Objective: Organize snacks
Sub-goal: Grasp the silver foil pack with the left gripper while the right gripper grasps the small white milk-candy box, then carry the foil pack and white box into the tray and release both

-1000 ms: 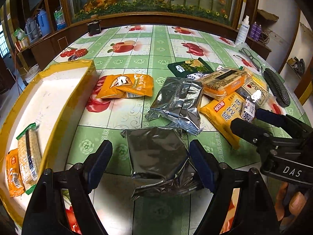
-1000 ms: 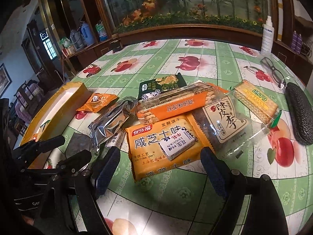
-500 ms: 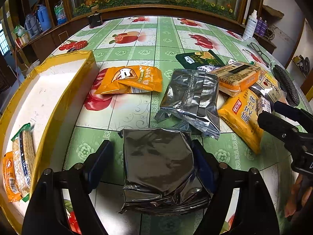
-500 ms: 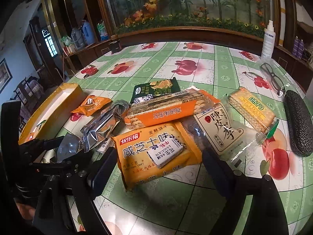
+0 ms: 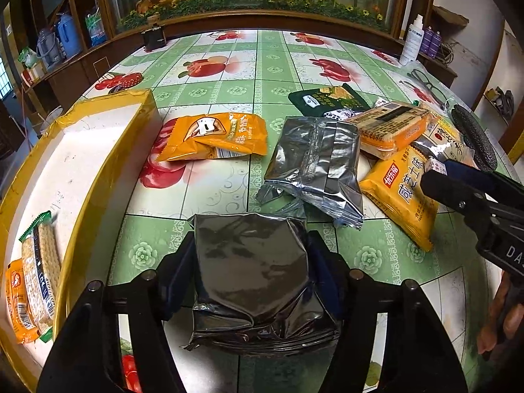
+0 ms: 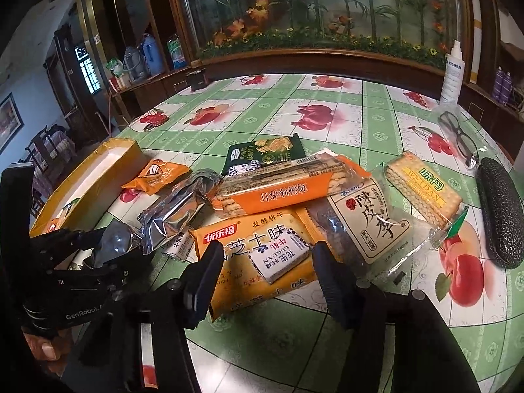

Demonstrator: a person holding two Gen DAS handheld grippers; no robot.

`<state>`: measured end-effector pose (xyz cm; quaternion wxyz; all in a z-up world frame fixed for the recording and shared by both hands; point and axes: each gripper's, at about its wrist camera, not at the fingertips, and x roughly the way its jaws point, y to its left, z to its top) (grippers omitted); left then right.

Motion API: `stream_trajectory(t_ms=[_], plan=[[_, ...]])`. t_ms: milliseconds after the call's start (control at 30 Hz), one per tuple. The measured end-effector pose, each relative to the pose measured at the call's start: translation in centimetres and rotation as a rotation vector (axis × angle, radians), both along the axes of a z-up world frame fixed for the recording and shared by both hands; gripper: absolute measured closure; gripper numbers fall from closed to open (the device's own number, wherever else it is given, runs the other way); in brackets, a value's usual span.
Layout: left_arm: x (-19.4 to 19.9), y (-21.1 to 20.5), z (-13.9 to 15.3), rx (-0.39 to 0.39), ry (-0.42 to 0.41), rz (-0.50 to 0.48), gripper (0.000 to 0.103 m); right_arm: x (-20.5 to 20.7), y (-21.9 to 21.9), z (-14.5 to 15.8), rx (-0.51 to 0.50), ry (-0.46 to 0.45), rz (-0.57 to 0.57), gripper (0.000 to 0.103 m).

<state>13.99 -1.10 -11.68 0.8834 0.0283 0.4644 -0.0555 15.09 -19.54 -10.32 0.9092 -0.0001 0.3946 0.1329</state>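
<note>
Snacks: left claw closing on silver foil pack beside yellow box, could crush it. Right claw closing astride nougat bar, no contact; slick yellow cracker bag underneath may slide.

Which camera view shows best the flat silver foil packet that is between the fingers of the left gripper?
The left wrist view. There the flat silver foil packet fills the gap of the left gripper, whose closing jaws touch both its sides, and its whole top face shows. The right wrist view shows only a crumpled corner of it at the left edge.
</note>
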Motion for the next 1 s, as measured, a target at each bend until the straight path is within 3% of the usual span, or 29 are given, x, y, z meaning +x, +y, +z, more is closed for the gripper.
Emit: stream_trajectory(t_ms=[67,167,300,367,600,1000], plan=[[0.0,0.0,0.0,-0.002,0.000,0.000,0.039,0.2,0.6,0.1,-0.009,-0.006,0.015,0.049],[0.0,0.1,0.0,-0.005,0.000,0.000,0.039,0.5,1.3,-0.2,-0.042,0.007,0.016,0.065],[-0.1,0.1,0.0,-0.007,-0.001,0.000,0.039,0.3,1.8,-0.7,-0.119,-0.007,0.013,0.073],[-0.1,0.2,0.0,-0.010,-0.004,0.002,0.043,0.3,1.6,-0.6,-0.114,-0.004,0.004,0.083],[-1.1,1.0,0.4,-0.052,-0.021,-0.010,0.045,-1.5,-0.2,1.4,0.009,-0.030,-0.026,0.083],[-5.1,2.4,4.7,0.026,-0.150,0.030,0.045,-5.7,1.2,4.4,0.114,-0.072,0.024,0.084]])
